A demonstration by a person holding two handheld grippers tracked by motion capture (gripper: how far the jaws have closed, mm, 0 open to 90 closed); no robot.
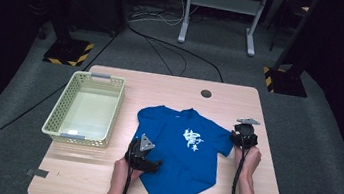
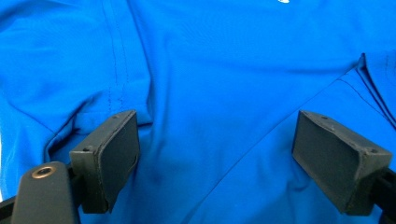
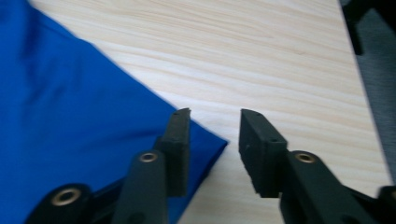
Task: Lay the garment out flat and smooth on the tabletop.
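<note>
A blue T-shirt (image 1: pixel 177 153) with a white print lies flat on the wooden table (image 1: pixel 171 89), slightly skewed. My left gripper (image 1: pixel 148 164) rests on the shirt's left side near the armpit. In the left gripper view its jaws stand wide apart (image 2: pixel 217 123) over rumpled blue fabric (image 2: pixel 210 70), and nothing is pinched. My right gripper (image 1: pixel 243 136) sits at the tip of the shirt's right sleeve. In the right gripper view its jaws (image 3: pixel 215 116) are partly apart, with the sleeve corner (image 3: pixel 70 116) under the left jaw and bare wood (image 3: pixel 257 56) in the gap.
A pale green mesh basket (image 1: pixel 56 119) stands on the table's left part. A round cable hole (image 1: pixel 205 93) is near the far edge. Beyond the table are a grey floor, cables and stand bases.
</note>
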